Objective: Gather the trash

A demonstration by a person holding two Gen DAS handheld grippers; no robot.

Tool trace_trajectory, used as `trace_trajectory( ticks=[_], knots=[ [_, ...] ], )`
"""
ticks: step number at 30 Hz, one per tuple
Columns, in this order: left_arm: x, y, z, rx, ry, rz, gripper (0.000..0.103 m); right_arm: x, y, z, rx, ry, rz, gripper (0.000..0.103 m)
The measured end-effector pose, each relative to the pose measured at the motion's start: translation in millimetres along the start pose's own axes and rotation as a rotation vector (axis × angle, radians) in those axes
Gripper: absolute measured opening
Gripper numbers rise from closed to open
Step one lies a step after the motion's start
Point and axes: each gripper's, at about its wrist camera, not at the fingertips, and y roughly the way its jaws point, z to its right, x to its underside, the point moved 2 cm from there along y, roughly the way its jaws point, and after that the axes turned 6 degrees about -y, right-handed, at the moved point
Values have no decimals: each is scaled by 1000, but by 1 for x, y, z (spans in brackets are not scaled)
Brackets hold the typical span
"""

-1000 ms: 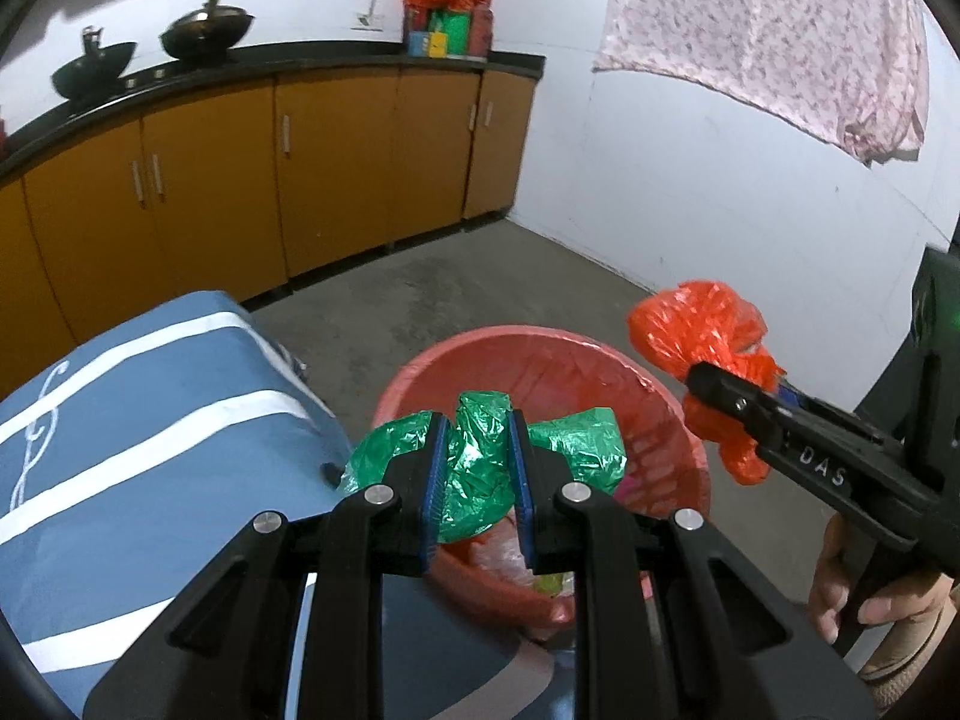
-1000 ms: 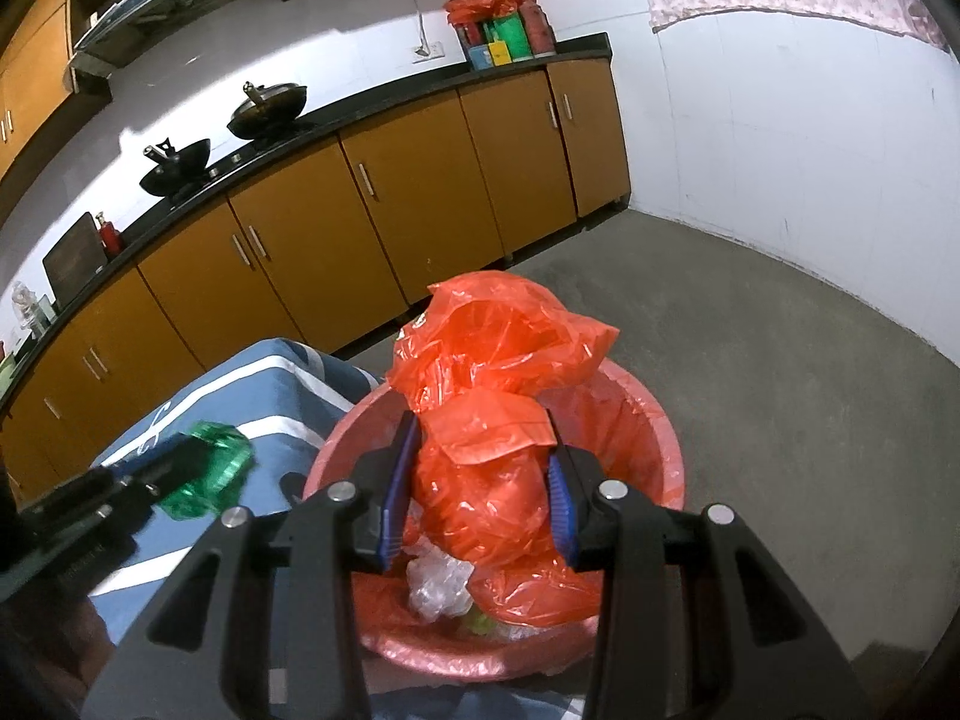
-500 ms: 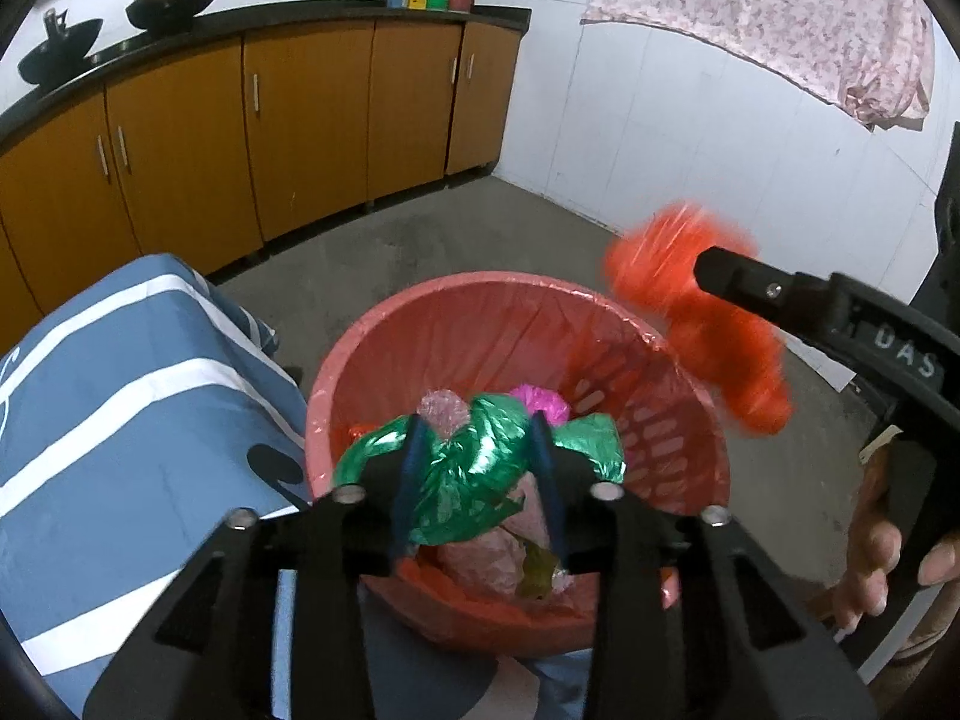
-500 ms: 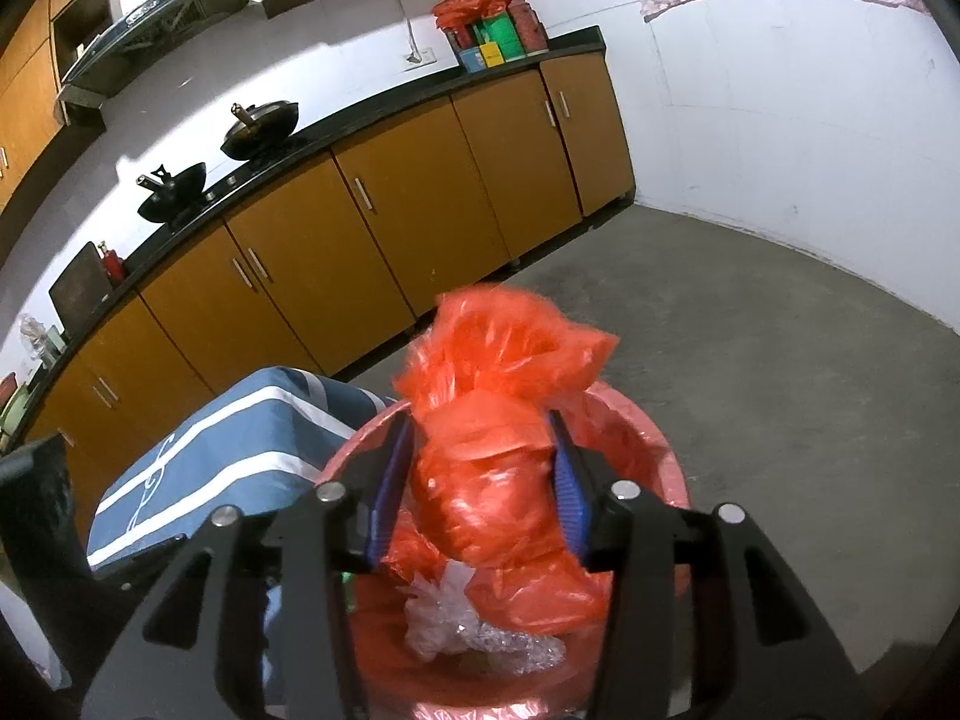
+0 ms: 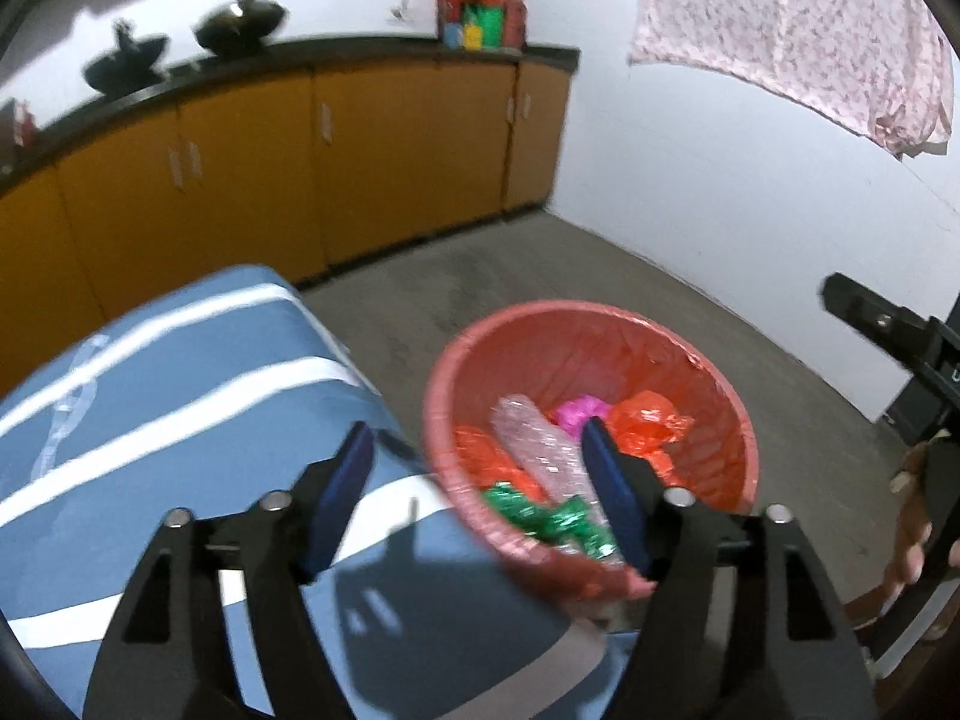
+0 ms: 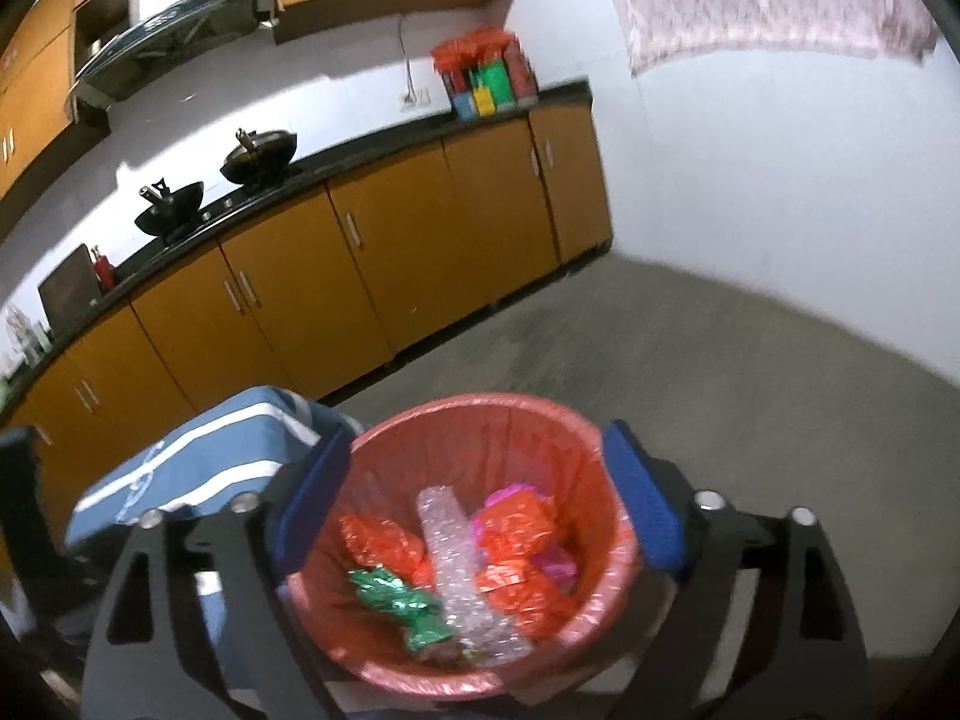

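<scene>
A red bin (image 5: 738, 414) lined with a red bag stands on the floor; it also shows in the right wrist view (image 6: 480, 411). Inside lie a green crumpled wrapper (image 5: 540, 513) (image 6: 399, 597), an orange plastic bag (image 5: 645, 426) (image 6: 516, 525), a bubble-wrap roll (image 5: 531, 438) (image 6: 447, 546) and a pink piece (image 5: 579, 408). My left gripper (image 5: 477, 504) is open and empty above the bin's near left rim. My right gripper (image 6: 477, 501) is open and empty above the bin. The right gripper's body (image 5: 888, 330) shows at the right edge of the left wrist view.
A blue cloth with white stripes (image 5: 150, 396) covers a surface left of the bin. Orange kitchen cabinets (image 6: 390, 240) with a black counter run along the back wall. Grey floor (image 6: 750, 360) lies beyond the bin. A pink cloth (image 5: 792, 30) hangs on the white wall.
Both grippers have opened. The green wrapper and the orange bag have dropped into the bin. Both cameras have pulled back and up a little.
</scene>
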Motion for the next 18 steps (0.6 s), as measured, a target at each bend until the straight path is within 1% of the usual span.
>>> trace_trajectory(
  ticks=[2,4,9,11,13,16,18],
  knots=[
    [5,-28,-8,-35,3,49,83,-1,-20,-3,32,-26,46,99],
    [9,-53,-16,-77,-4,92,92,1,-44,-6,56,-42,90,99],
    [21,-115,-33,-155,-63,192,101,7,-99,-18,58,-37,178,99],
    [28,-138,-37,-190,-87,231,101,11,-120,-29,55,-70,205,99],
    [38,-162,-41,-246,-108,270,101,15,-136,-43,51,-118,224,99],
    [52,-190,-44,-316,-137,307,101,25,-163,-65,90,-201,253,99],
    [61,-205,-49,-355,-160,328,101,32,-178,-77,134,-232,262,99]
  ],
)
